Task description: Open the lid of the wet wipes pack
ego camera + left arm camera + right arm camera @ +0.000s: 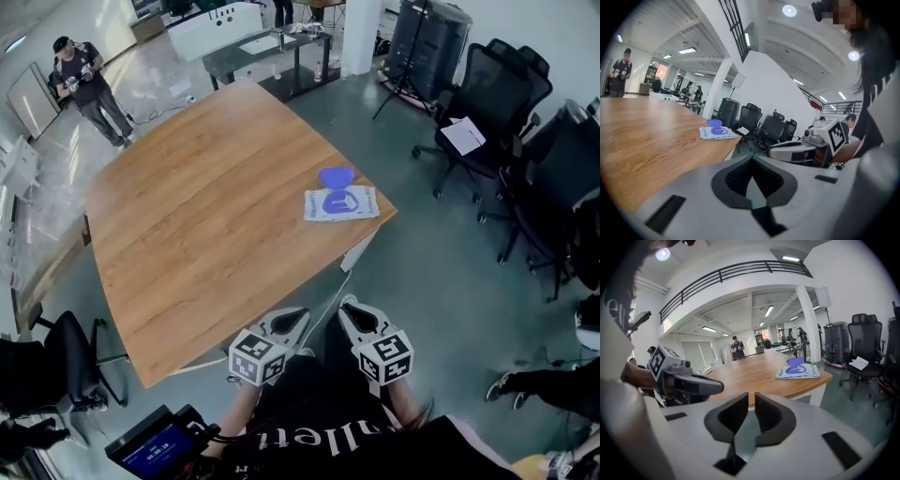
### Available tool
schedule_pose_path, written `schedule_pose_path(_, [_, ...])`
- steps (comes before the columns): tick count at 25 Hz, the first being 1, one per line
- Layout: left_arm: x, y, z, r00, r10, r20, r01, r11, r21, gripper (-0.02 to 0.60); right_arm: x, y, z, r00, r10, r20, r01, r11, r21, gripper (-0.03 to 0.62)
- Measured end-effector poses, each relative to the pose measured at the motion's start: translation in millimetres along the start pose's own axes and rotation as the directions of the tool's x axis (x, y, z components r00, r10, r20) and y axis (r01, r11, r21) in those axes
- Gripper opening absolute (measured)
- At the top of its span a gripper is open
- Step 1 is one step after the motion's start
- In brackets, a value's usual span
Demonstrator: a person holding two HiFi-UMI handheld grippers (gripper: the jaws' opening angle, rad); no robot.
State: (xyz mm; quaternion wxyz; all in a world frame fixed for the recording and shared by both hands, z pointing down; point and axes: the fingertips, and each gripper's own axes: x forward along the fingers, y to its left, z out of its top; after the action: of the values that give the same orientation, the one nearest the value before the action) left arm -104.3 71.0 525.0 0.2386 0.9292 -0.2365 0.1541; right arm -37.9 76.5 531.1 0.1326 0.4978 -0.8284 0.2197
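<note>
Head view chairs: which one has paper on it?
The black office chair nearest the table's right corner: a white sheet lies on its seat; no other chair shows one.

The wet wipes pack is lying flat near a corner of the wooden table, just inside the edge. It is showing a white, rectangular soft wrapper with 1 blue oval panel in its middle. Its blue lid is standing open, hinging at the pack's far long side and tilting up and back.
</note>
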Motion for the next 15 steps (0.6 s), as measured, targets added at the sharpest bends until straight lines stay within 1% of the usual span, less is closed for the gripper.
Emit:
schedule_pose_path(2, [-3.8, -12.1, -10.0, 1.000, -0.023, 0.001, 0.023, 1.000, -0.015, 0.002, -13.3, 11.6, -11.1, 1.000, -0.013, -0.006, 0.013, 1.000, 0.004, 0.044])
schedule_pose_path(4, [-3.8, -23.7, -15.4, 0.999, -0.044, 0.000, 0.044, 0.999, -0.014, 0.002, -26.3, 19.6, -19.9, 1.000, -0.025, -0.016, 0.025, 1.000, -0.003, 0.044])
schedule_pose_path(8, [-5.3, -45.7, -12.0, 0.997, -0.071, 0.016, 0.071, 0.998, 0.003, 0.002, -47.9, 26.9, -30.5, 0.998, -0.045, -0.039, 0.045, 0.999, -0.017, 0.044])
schedule_pose_path(11, [-3.0, -62.5, -9.2, 0.996, -0.080, 0.029, 0.080, 0.997, 0.012, 0.002, -61.1, 23.3, -32.9, 0.998, -0.048, -0.034, 0.048, 0.999, -0.006, 0.043])
schedule_pose_path(15, [3.2, -82.6, -10.8, 0.997, -0.067, 0.047, 0.067, 0.998, 0.000, 0.002, -77.9, 16.3, -33.4, 0.999, -0.041, -0.017, 0.040, 0.999, -0.012, 0.043])
